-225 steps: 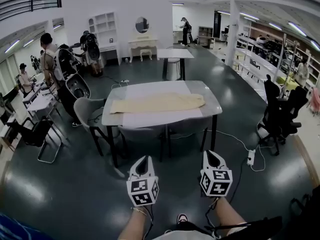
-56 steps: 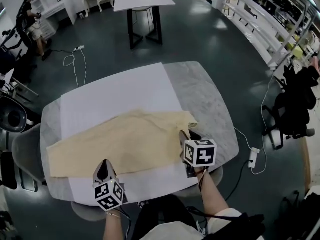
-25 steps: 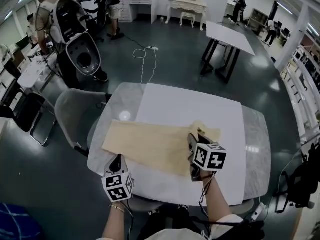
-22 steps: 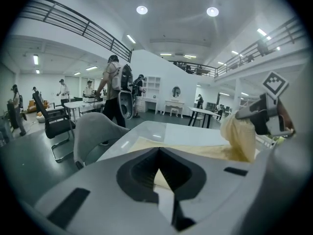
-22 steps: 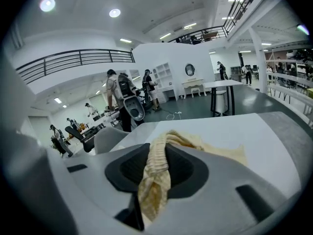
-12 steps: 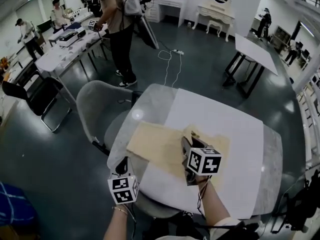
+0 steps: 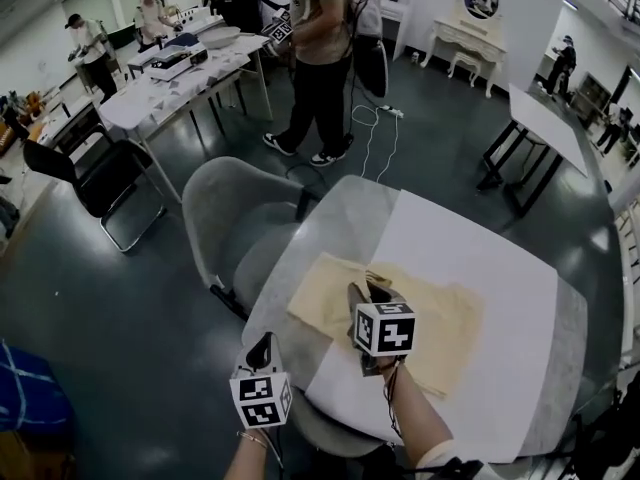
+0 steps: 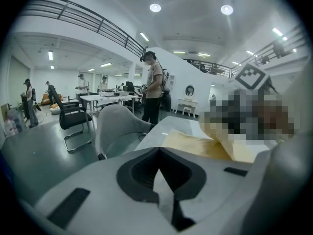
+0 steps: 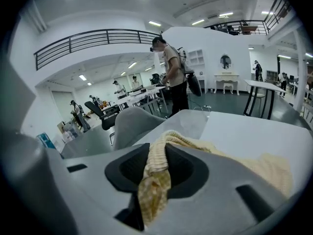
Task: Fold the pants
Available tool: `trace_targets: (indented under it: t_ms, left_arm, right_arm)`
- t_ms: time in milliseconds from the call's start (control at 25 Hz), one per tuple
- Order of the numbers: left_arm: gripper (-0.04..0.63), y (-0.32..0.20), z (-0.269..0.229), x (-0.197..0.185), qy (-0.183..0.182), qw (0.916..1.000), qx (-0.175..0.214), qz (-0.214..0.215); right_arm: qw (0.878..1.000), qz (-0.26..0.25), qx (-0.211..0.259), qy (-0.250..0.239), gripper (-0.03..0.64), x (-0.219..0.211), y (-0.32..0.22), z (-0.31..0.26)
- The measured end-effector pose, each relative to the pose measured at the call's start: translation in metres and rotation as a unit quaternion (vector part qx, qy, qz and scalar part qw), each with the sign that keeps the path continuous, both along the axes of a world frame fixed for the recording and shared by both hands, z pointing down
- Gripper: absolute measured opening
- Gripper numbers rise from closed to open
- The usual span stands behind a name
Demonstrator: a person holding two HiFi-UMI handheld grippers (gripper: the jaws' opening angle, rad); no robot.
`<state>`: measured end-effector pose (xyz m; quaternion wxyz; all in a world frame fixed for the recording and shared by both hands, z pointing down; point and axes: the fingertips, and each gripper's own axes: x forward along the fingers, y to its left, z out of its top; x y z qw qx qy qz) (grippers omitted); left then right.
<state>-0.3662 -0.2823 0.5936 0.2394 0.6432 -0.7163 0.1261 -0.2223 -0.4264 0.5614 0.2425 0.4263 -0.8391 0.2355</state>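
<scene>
Left gripper hung nearest, at the table's near edge, jaws together on nothing. The right gripper was clamped on a ribbed end of the yellow pants, holding it raised above the rest of the garment, which lay on the white sheet atop the grey table. Judged: first fold in hand, held end not laid down; setting it down, squaring edges and likely another fold remained; beyond stood a grey chair and a person
</scene>
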Motion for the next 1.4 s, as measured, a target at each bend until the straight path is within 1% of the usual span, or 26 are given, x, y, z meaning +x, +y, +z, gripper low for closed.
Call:
trace_targets:
  t_ms: [120,160,200,240,280,360,480,680,840,1040,1240,1400]
  left_arm:
    - [0.000,0.003,0.014,-0.002,0.005,1.0000,-0.006,0.000]
    - [0.000,0.004,0.019,-0.002,0.007,0.9999,-0.008,0.000]
    - [0.000,0.005,0.024,-0.002,0.009,0.9999,-0.011,0.000]
    - [0.000,0.006,0.028,-0.002,0.010,0.9999,-0.014,0.000]
    - [0.000,0.007,0.032,-0.002,0.012,0.9998,-0.016,0.000]
    - [0.000,0.007,0.037,-0.002,0.014,0.9997,-0.020,-0.002]
    - [0.000,0.006,0.042,-0.001,0.020,0.9995,-0.023,-0.006]
    - [0.001,-0.002,0.044,0.011,0.027,0.9994,-0.019,-0.004]
    - [0.000,-0.011,0.041,0.025,0.027,0.9994,-0.019,0.007]
    - [0.000,-0.024,0.039,0.059,0.031,0.9987,-0.015,0.036]
    - [0.000,-0.038,0.021,0.106,0.037,0.9967,-0.006,0.072]
    - [0.000,-0.045,-0.001,0.147,0.039,0.9941,0.013,0.101]
  right_arm:
    - [0.999,-0.029,-0.016,0.015,0.101,-0.036,-0.008,0.028]
    - [0.999,-0.039,-0.025,0.012,0.121,-0.048,-0.009,0.040]
    - [0.998,-0.050,-0.035,0.000,0.182,-0.060,-0.008,0.050]
    - [0.997,-0.059,-0.043,-0.016,0.273,-0.069,-0.006,0.056]
    - [0.996,-0.066,-0.046,-0.028,0.308,-0.075,-0.003,0.061]
    - [0.996,-0.076,-0.037,-0.029,0.308,-0.077,0.004,0.064]
    - [0.996,-0.081,-0.036,-0.019,0.299,-0.066,0.014,0.073]
    - [0.997,-0.063,-0.040,-0.013,0.295,-0.032,0.013,0.077]
    - [0.998,-0.036,-0.044,-0.014,0.284,-0.001,0.009,0.076]
    - [0.999,0.009,-0.040,0.002,0.276,0.059,0.006,0.073]
    - [0.997,0.074,-0.005,0.020,0.168,0.130,0.008,0.047]
    - [0.991,0.126,0.029,0.025,0.077,0.190,0.022,0.020]
